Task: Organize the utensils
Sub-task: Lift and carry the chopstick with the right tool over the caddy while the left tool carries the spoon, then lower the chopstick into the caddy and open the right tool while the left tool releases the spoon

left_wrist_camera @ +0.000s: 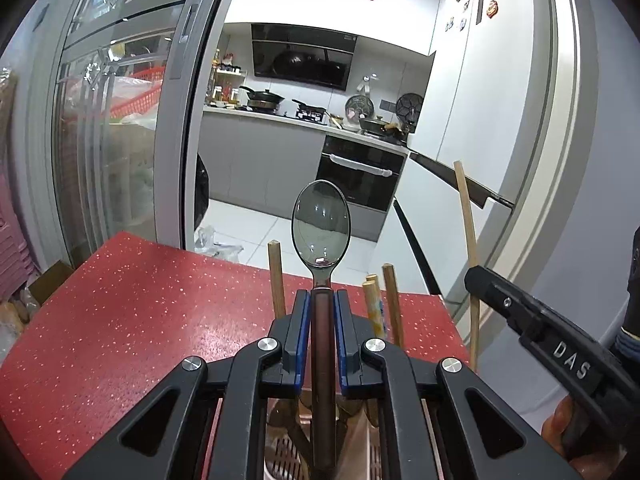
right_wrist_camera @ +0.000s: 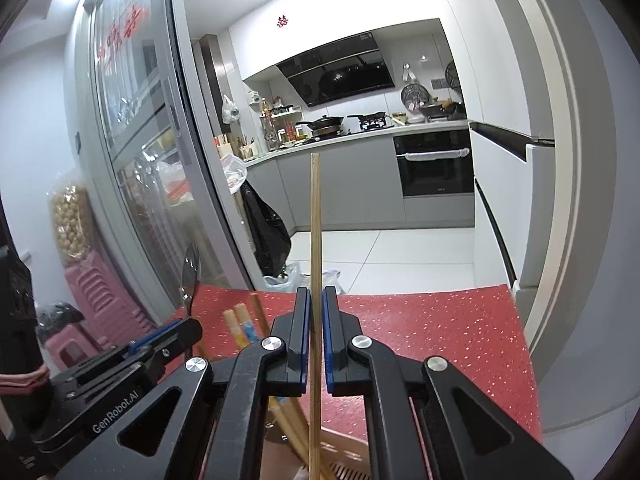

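My left gripper is shut on the brown handle of a metal spoon, whose bowl stands upright above the jaws. My right gripper is shut on a single wooden chopstick held upright. In the left wrist view the same chopstick rises at the right beside the right gripper's black body. Below both grippers a slotted utensil holder holds several more chopsticks. The left gripper's fingers and the spoon show at the left of the right wrist view.
A red speckled table lies under both grippers, its far edge toward a kitchen doorway. A glass sliding door stands at the left. Pink stools sit left of the table. A black bag leans by the door.
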`<state>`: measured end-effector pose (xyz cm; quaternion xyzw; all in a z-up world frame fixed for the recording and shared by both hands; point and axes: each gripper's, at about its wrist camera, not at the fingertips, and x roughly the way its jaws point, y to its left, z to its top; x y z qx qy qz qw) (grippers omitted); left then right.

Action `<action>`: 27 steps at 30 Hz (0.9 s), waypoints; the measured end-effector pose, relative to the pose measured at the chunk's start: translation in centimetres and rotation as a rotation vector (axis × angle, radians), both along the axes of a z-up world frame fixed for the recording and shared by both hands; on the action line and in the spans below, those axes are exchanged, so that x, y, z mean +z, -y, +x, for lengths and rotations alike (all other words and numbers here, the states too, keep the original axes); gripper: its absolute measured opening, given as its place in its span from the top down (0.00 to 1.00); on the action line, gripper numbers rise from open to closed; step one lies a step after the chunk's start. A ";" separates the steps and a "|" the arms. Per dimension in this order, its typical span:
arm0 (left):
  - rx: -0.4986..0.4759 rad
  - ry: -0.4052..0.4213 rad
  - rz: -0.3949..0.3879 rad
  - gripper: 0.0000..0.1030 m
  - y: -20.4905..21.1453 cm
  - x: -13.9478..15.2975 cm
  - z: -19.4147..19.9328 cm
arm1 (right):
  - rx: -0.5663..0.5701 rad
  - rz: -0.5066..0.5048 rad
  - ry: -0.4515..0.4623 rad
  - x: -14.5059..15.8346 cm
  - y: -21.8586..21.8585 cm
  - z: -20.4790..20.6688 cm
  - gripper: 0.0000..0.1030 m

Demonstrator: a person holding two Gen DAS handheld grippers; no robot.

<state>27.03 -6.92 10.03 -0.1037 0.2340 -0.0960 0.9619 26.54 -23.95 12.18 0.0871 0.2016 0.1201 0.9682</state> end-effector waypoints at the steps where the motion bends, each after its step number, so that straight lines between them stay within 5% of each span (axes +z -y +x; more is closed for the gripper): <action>1: 0.003 0.004 -0.002 0.64 0.1 -0.3 0.1 | -0.003 -0.009 0.004 -0.3 -0.1 0.1 0.94; 15: 0.013 0.042 0.133 0.64 1.9 -2.7 -2.0 | 0.005 -0.100 -0.014 -4.9 -0.1 -1.3 0.94; 27: 0.010 0.006 0.209 0.64 2.4 -3.3 -3.2 | 0.048 -0.135 -0.071 -5.9 -0.8 -3.0 0.94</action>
